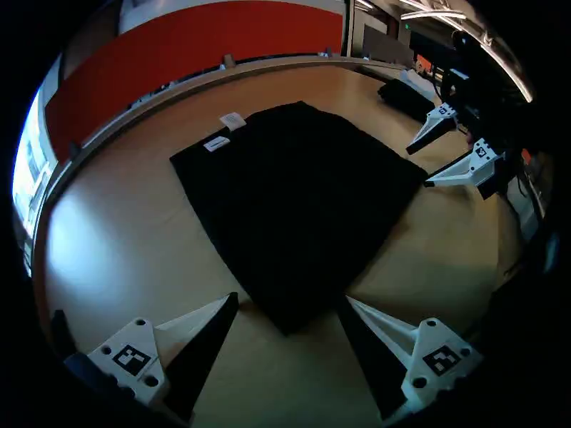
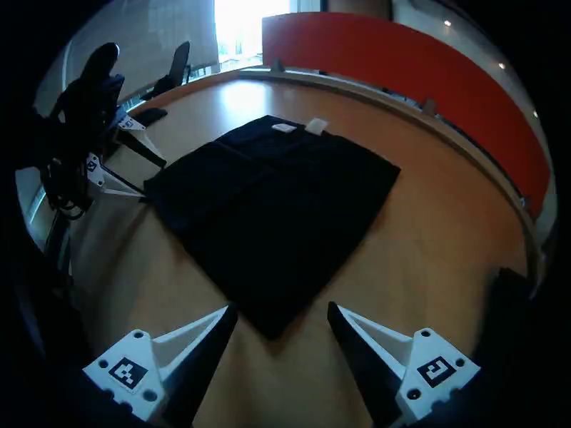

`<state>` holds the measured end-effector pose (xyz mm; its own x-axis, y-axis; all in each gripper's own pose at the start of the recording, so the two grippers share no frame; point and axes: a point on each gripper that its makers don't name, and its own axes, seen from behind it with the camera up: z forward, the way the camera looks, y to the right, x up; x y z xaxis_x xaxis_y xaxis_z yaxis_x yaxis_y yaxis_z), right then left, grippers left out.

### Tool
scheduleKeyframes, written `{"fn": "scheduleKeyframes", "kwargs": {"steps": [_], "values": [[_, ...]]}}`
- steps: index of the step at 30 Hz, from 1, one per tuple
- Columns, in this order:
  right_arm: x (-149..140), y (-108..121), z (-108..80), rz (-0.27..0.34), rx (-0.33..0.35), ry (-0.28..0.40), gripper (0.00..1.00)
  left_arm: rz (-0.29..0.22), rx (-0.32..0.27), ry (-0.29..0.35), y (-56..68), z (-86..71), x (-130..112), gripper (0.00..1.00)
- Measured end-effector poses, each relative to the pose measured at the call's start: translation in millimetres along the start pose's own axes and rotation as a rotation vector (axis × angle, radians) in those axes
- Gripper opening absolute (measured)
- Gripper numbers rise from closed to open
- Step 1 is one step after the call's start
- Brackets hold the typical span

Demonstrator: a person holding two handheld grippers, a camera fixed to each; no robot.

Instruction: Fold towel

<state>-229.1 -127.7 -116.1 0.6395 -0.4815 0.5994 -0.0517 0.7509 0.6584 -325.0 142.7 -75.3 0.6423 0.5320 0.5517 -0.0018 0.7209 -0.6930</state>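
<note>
Black towel point(image 1: 300, 192) flat on wooden surface point(image 1: 121, 235), my left claw point(image 1: 287, 299) and right claw point(image 2: 282, 308) both spread wide, gripping nothing

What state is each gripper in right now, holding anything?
Left gripper: open, holding nothing, straddling a corner of the black towel.
Right gripper: open, holding nothing, straddling another corner of the towel.

Dim; the towel point(image 2: 278, 214) reads flat black. Window point(image 2: 243, 28) glare whitens the far tabletop point(image 2: 442, 235) edge; fisheye bends the rims.
</note>
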Motion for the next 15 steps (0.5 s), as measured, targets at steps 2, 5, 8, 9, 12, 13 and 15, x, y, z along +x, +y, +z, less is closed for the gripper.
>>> {"fn": "scheduleKeyframes", "kwargs": {"steps": [2,5,8,9,12,13,15], "values": [[-1.5,0.5,1.0,0.002,-0.001,-0.003,0.96,0.001,0.003,-0.001,-0.2,0.2,0.2,1.0],[-2.2,0.3,1.8,-0.003,0.0,-0.002,0.94,-0.003,0.004,-0.001,-0.2,0.3,-0.2,1.0],[-2.5,0.5,2.2,-0.012,0.0,-0.002,0.92,-0.003,0.006,-0.005,-0.1,0.1,-0.3,1.0],[-2.6,0.5,2.4,-0.016,0.0,-0.003,0.9,-0.002,0.007,-0.007,-0.1,0.1,-0.3,1.0],[-2.2,-0.3,2.6,-0.027,0.006,-0.002,0.85,-0.005,0.008,-0.01,-0.1,0.3,-0.2,1.0],[-2.1,-0.5,2.7,-0.028,0.007,-0.002,0.83,-0.005,0.009,-0.01,0.1,0.3,-0.2,0.98],[-1.9,-1.1,2.9,-0.032,0.011,-0.002,0.77,-0.004,0.009,-0.01,0.5,0.2,-0.2,0.96]]}}
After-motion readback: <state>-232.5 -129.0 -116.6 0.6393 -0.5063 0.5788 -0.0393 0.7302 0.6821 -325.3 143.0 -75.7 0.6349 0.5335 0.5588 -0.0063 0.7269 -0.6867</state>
